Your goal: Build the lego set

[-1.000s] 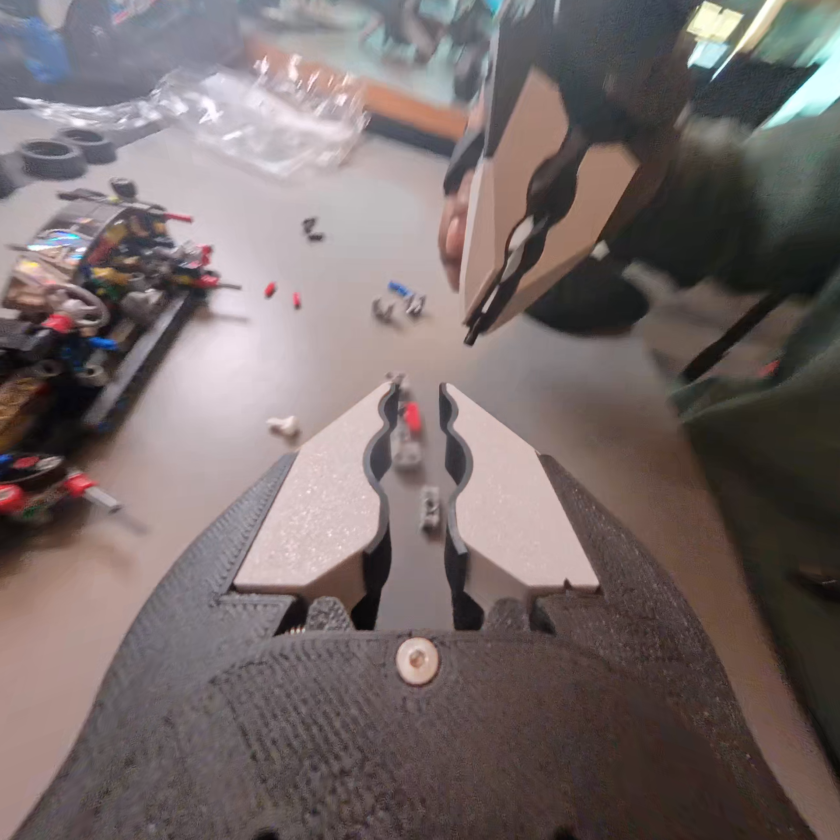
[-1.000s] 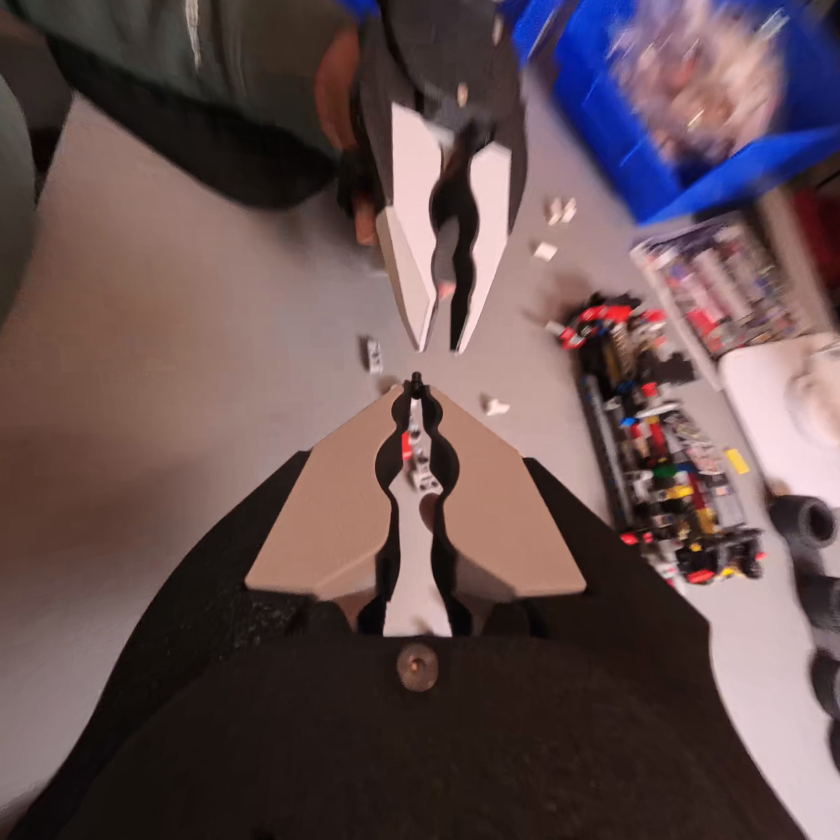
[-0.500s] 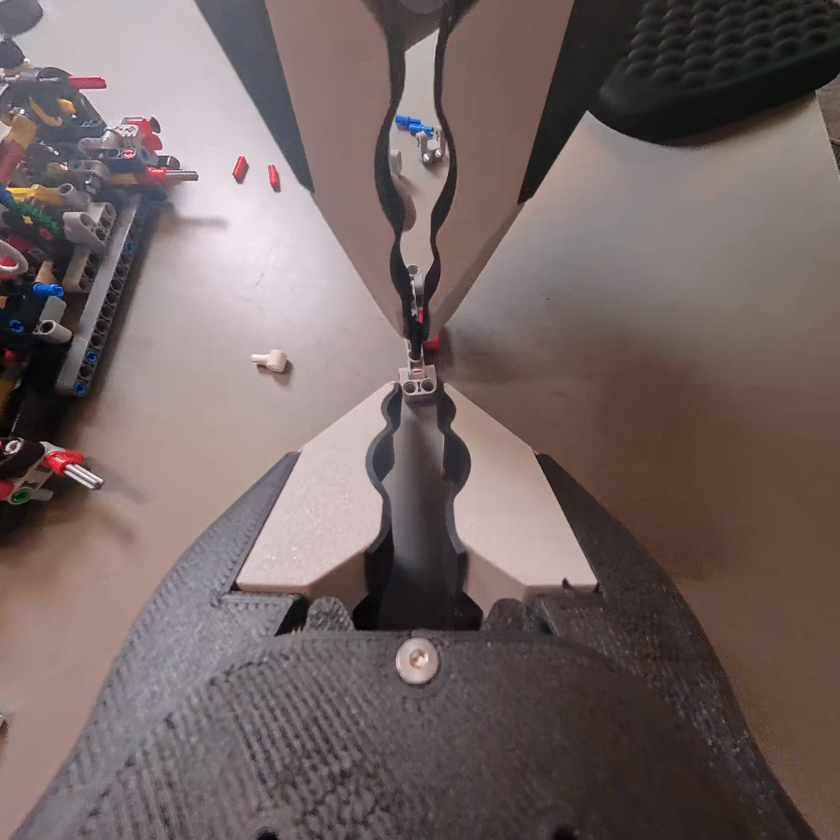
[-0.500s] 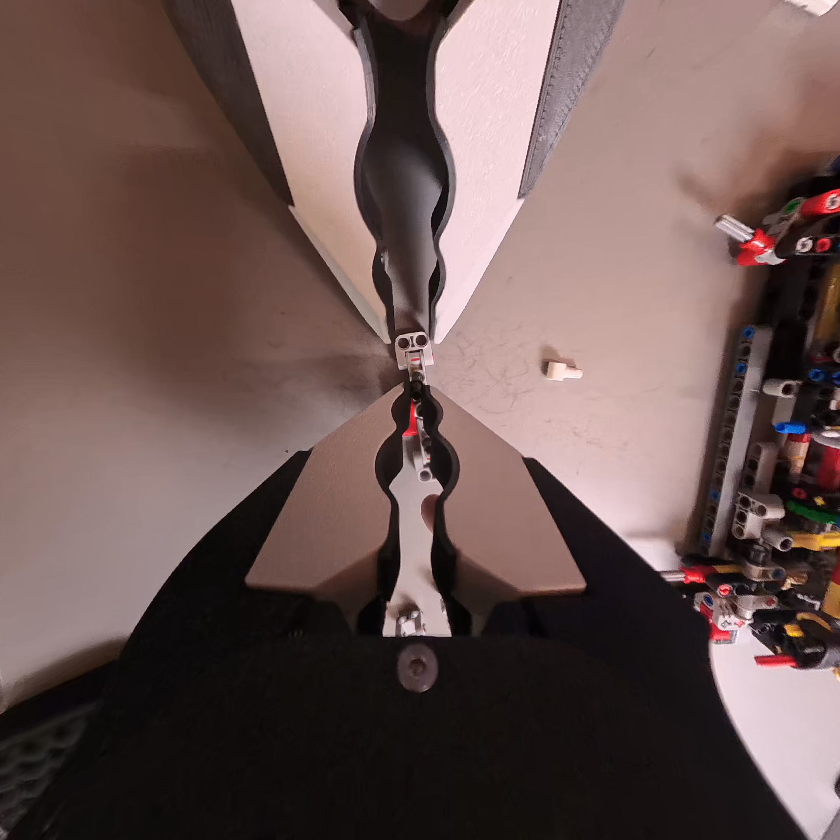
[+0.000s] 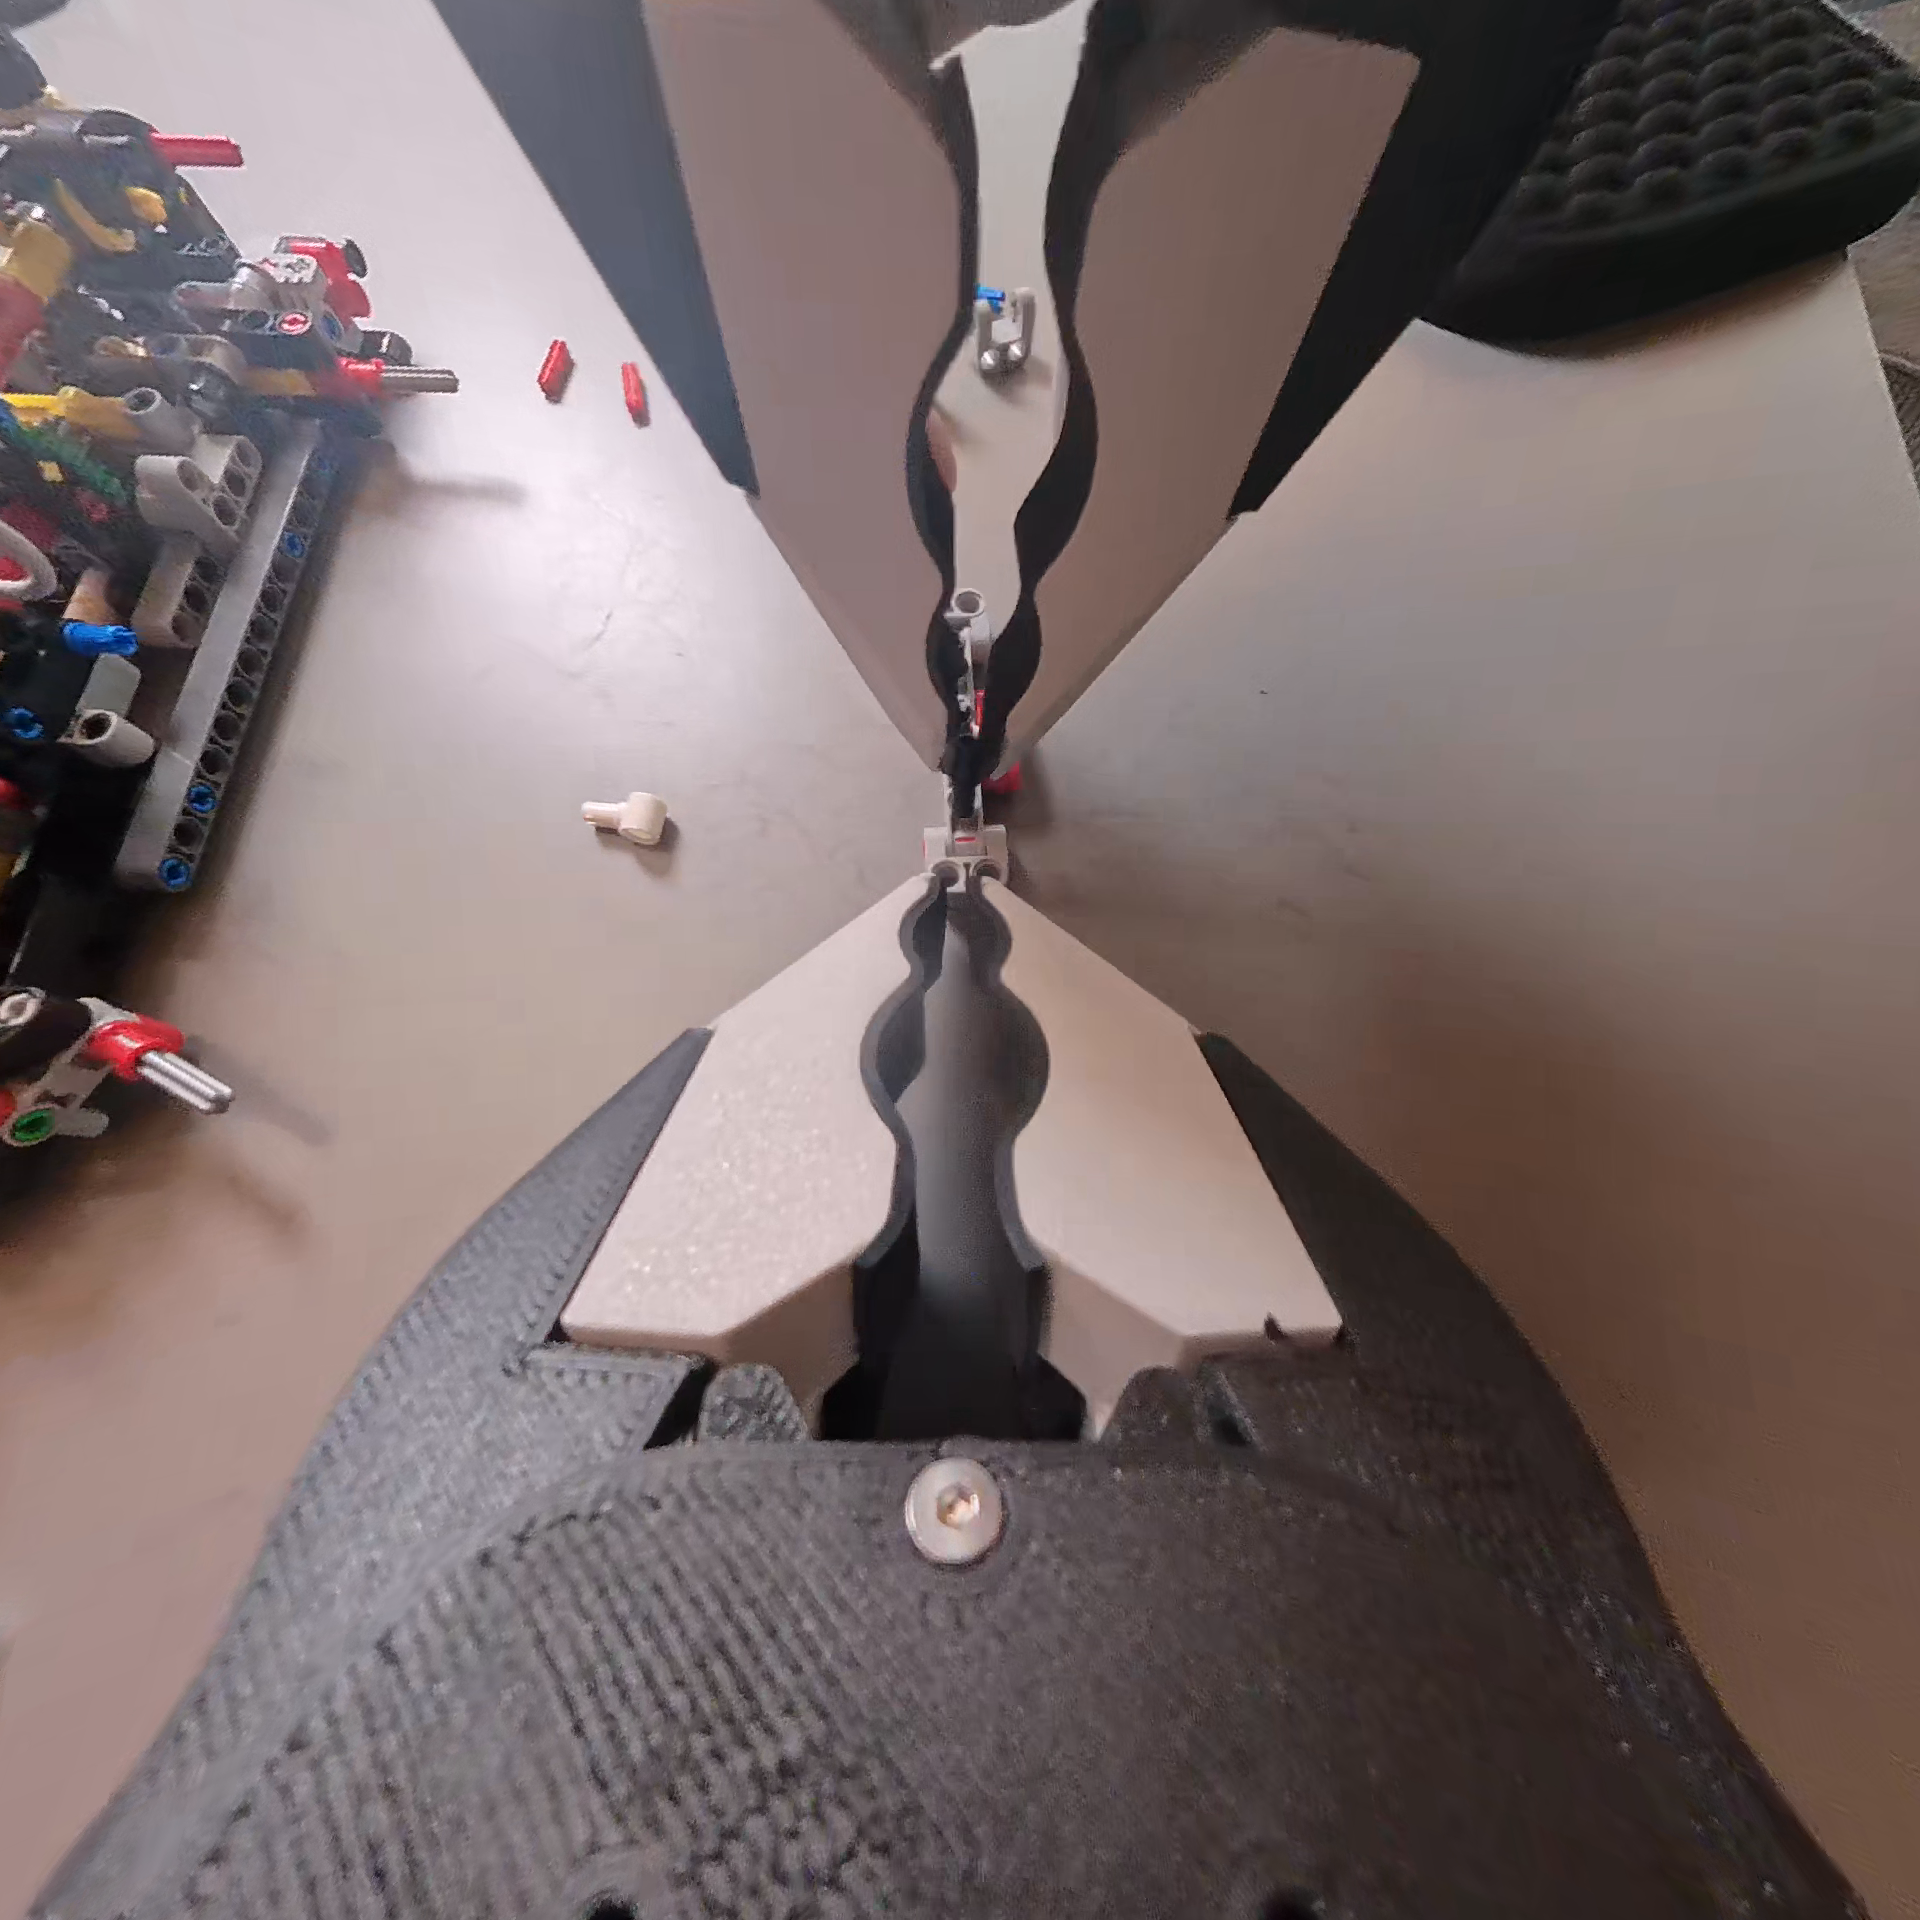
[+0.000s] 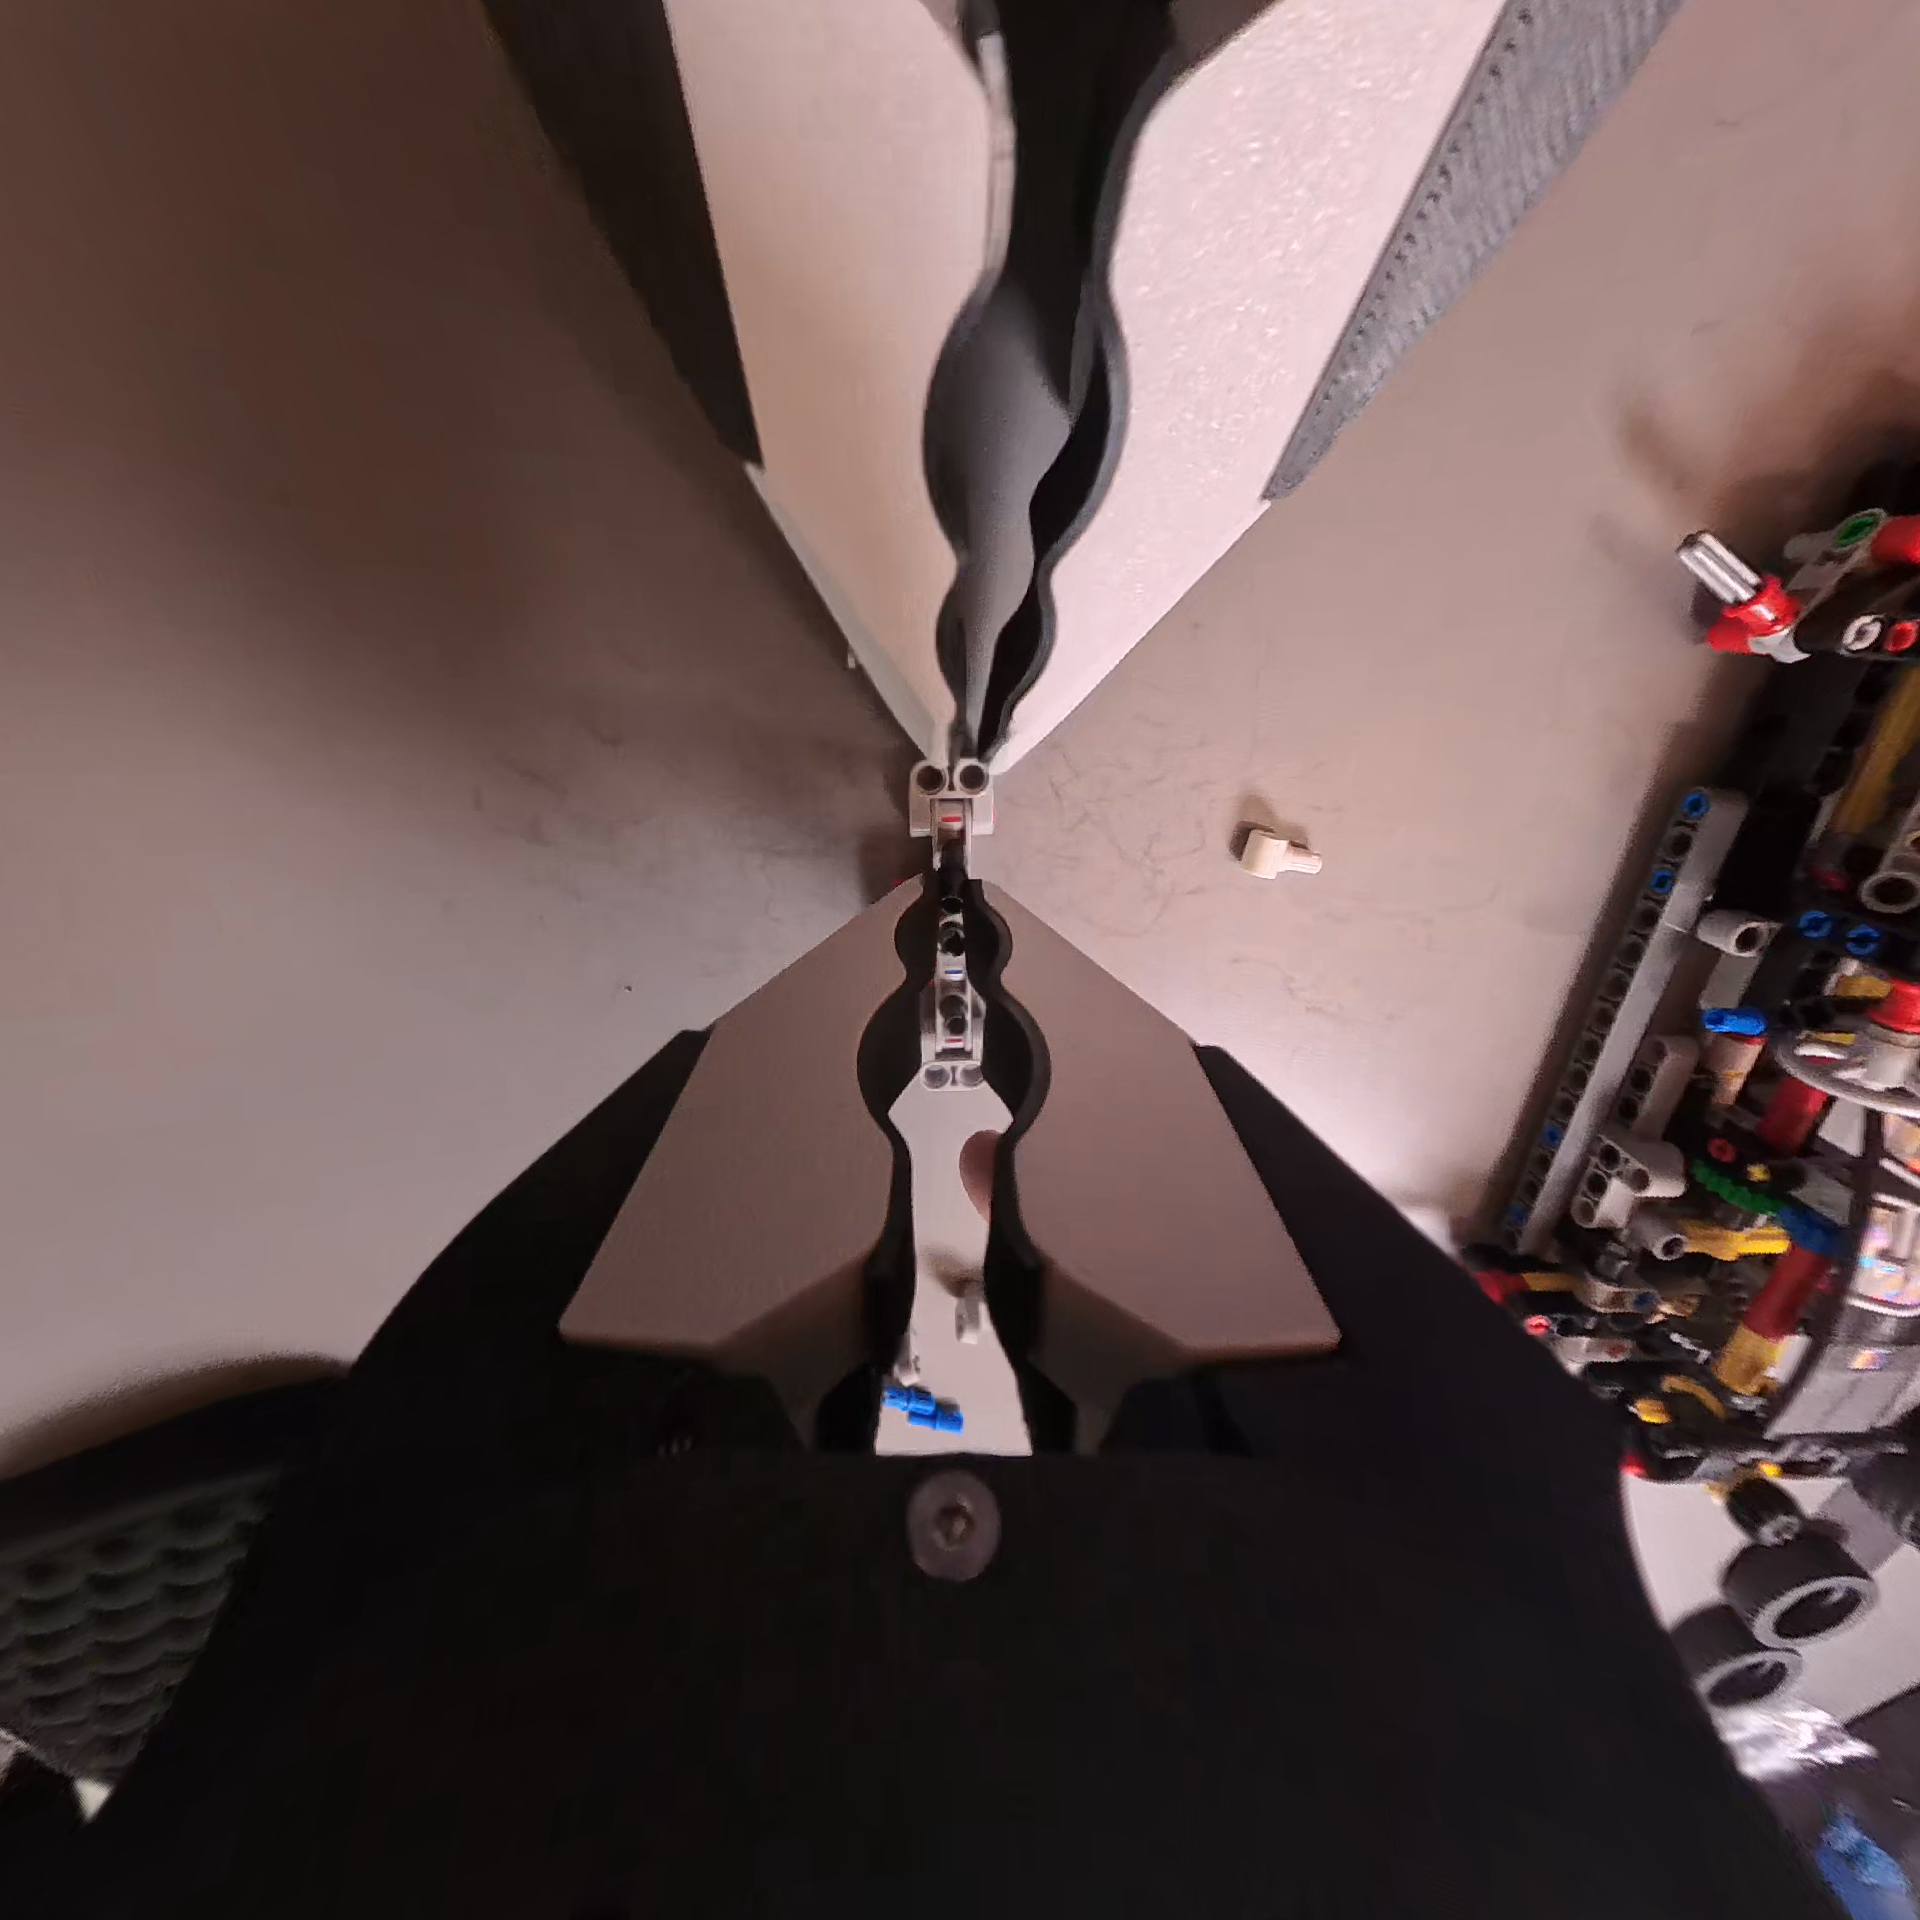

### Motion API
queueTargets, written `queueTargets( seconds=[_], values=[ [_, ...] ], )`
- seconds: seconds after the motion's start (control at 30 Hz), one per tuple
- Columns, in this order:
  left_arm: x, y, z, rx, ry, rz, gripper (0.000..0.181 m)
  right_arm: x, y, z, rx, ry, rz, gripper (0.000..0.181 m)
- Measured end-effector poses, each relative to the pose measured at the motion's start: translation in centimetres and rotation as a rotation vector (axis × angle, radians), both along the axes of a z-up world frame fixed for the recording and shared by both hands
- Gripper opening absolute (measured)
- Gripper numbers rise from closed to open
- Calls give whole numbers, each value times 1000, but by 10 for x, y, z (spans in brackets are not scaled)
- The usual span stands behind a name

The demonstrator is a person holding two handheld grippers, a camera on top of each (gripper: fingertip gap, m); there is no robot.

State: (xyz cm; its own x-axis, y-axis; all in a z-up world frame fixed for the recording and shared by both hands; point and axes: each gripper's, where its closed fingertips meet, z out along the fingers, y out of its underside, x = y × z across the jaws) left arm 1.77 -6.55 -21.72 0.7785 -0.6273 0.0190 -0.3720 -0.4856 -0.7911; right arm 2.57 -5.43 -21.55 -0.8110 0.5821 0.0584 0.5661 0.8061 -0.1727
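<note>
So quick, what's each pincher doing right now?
Left gripper: shut on the small grey connector.
Right gripper: shut on the long grey piece.

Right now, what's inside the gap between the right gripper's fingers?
Between the right gripper fingers sits a slim light grey lego beam with holes, its black front end pinched at the tips. Farther back the gap shows bare table and small blue lego pins. The grip contact itself is hidden.

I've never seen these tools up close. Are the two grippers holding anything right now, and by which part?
Yes. The left gripper pinches a small grey connector by its two-holed end. The right gripper clamps a thin grey beam along its sides. The pieces meet tip to tip.
</note>
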Motion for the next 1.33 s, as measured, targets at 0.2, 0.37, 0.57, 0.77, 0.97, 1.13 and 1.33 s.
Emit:
queueTargets(
  seconds=[0.2,0.37,0.57,0.77,0.97,1.13,1.33],
  values=[
    [0,0,1,8,-5,-16,18,2,5,1,67,17,64,2],
    [1,4,2,-1,-22,-20,25,3,4,0,75,41,93,2],
    [3,9,-6,-10,49,-69,21,2,7,0,130,67,174,2],
    [3,15,-6,-7,51,-167,13,1,12,0,247,66,335,3],
    [6,19,-6,-27,31,-289,14,3,16,1,328,-18,500,3],
    [7,21,-6,-40,19,-336,14,5,18,1,373,-140,574,3],
    [4,26,-6,-47,8,-308,15,4,17,0,339,-215,530,3]
  ],
)
